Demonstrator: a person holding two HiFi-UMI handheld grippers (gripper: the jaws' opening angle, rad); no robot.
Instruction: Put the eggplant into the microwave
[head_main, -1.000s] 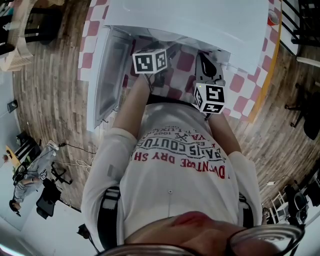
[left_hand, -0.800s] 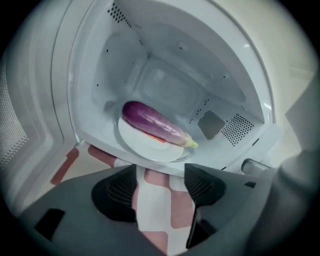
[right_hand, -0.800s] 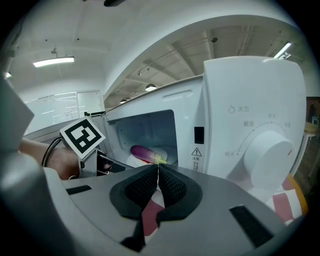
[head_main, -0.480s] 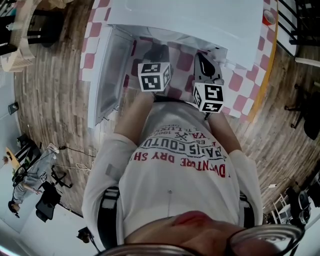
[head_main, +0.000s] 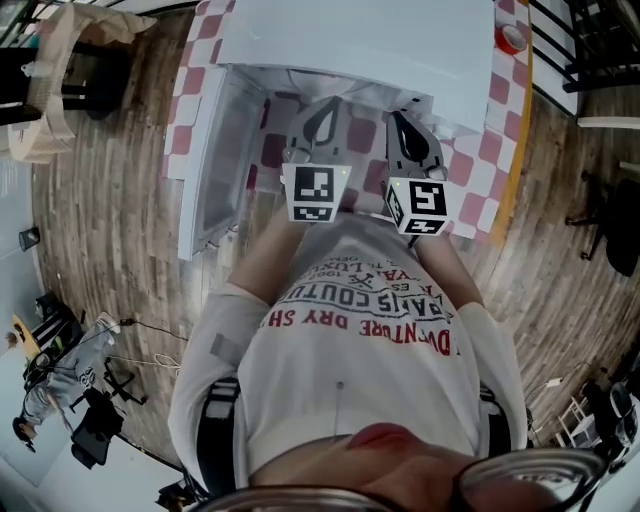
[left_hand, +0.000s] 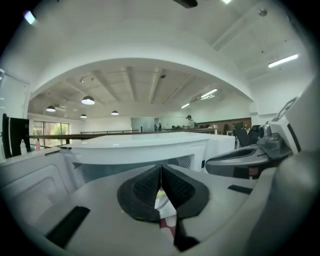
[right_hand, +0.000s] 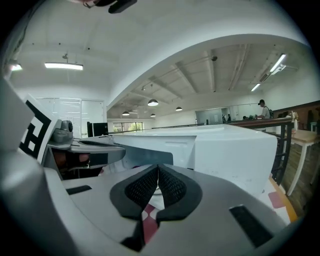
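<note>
The white microwave (head_main: 360, 40) stands on the checkered table, its door (head_main: 210, 160) swung open to the left. My left gripper (head_main: 320, 115) and right gripper (head_main: 400, 120) are held side by side just in front of its opening, both pointing at it. In the left gripper view the left gripper (left_hand: 161, 175) is shut, pad against pad, with nothing held, and the microwave (left_hand: 140, 150) fills the space ahead. In the right gripper view the right gripper (right_hand: 158, 175) is likewise shut and holds nothing. No eggplant shows in any view.
A red-and-white checkered cloth covers the table (head_main: 500, 100), with a small red-rimmed container (head_main: 511, 38) at its far right corner. Wooden floor surrounds the table. Dark chairs (head_main: 600, 60) stand to the right. The open door juts out on the left side.
The left gripper has pulled back from the microwave opening, risen and rolled, so its marker cube now faces up beside the right one. The right gripper rose slightly.
</note>
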